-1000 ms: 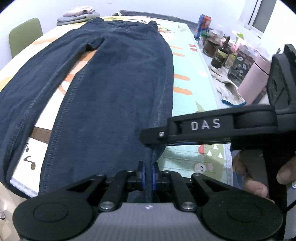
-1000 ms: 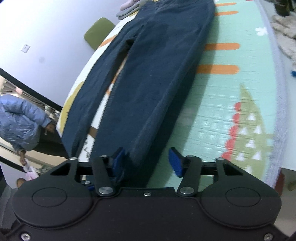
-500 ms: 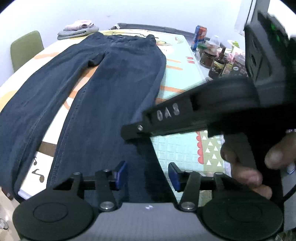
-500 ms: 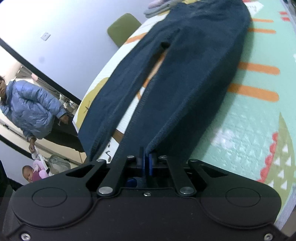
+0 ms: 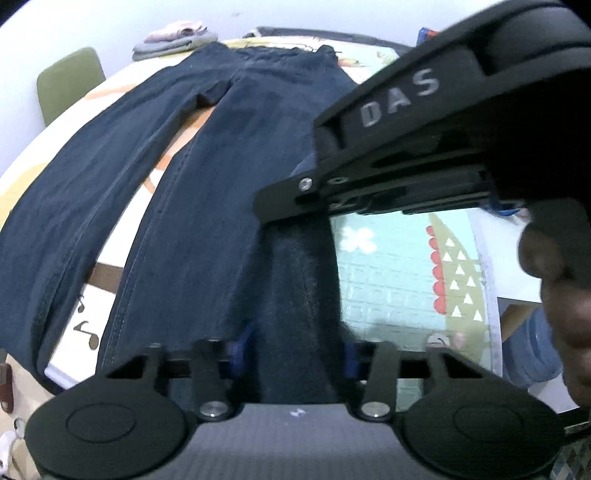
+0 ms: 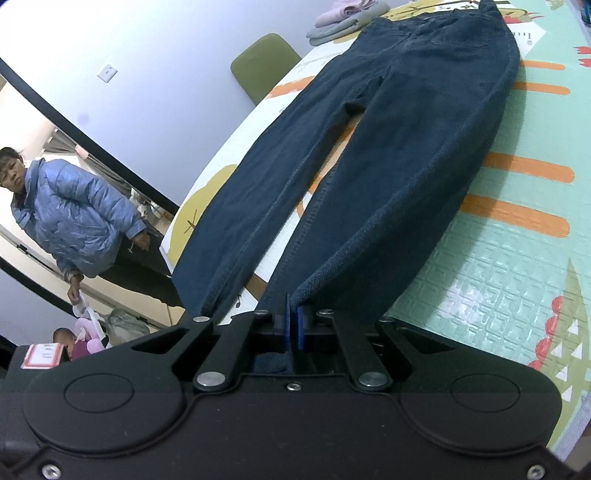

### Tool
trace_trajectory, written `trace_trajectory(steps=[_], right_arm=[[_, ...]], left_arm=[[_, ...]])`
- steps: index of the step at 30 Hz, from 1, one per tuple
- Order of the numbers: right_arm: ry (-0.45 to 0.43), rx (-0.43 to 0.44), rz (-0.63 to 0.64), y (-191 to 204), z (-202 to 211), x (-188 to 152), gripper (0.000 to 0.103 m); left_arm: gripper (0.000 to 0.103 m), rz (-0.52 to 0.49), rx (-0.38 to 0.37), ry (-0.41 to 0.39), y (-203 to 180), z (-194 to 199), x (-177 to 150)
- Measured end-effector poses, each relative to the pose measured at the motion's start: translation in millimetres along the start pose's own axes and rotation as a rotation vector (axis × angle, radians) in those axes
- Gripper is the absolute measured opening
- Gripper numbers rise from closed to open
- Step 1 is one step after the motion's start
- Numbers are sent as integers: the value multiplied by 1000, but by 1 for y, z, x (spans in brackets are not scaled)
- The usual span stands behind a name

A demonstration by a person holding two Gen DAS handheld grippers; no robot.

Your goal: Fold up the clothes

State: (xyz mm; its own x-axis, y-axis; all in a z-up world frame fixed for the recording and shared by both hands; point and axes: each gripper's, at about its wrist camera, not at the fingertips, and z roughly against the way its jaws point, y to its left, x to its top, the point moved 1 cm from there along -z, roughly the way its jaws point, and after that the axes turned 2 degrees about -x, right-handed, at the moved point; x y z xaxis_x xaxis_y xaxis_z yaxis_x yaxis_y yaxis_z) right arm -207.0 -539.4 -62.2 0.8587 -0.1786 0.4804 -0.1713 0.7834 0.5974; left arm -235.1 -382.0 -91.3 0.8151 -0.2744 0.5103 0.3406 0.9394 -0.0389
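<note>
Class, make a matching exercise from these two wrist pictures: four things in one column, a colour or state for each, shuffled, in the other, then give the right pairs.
Things:
1. jeans
2. chair
3. right gripper
4. folded clothes

Colour or state:
A. olive green, beside the table
B. stacked at the table's far end
C. dark blue, spread flat
D. shut on a trouser hem

Pairs: 1-C, 2-A, 3-D, 4-B

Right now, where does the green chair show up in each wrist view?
Left wrist: green chair, upper left, behind the table edge.
Right wrist: green chair, upper centre, against the wall.
Shared landmark: the folded clothes pile beyond the dark jeans' waistband.
</note>
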Motion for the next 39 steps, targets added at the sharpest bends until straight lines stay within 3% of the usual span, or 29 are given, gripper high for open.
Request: trace_trajectory(steps=[1, 2, 6, 23, 24, 25, 26, 30, 39], right_arm=[[-1, -1, -4, 0, 0, 0, 4], [0, -1, -11, -2, 0, 0, 4], [-1, 0, -31, -5, -2, 0, 4], [-10, 83, -77, 7, -10, 21, 13], [-10, 95, -85, 7, -10, 23, 15], [-19, 97, -90, 7, -9, 25, 24], [-35, 85, -91, 7, -7, 27, 31], [-67, 68, -115, 0, -4, 41, 31], [-74, -58, -163, -19, -24, 87, 31]], left_arm=[[23, -1, 4, 4, 1, 0, 0], [18, -3, 7, 9, 3, 0, 0], [9, -3, -10, 11, 12, 4, 2], [7, 10, 46, -70, 55, 56, 32], [7, 10, 50, -72, 58, 59, 34], [7, 11, 55, -75, 60, 62, 35], [7, 13, 58, -76, 63, 64, 36], [7, 16, 70, -77, 73, 73, 39], [8, -1, 52, -74, 91, 82, 46]])
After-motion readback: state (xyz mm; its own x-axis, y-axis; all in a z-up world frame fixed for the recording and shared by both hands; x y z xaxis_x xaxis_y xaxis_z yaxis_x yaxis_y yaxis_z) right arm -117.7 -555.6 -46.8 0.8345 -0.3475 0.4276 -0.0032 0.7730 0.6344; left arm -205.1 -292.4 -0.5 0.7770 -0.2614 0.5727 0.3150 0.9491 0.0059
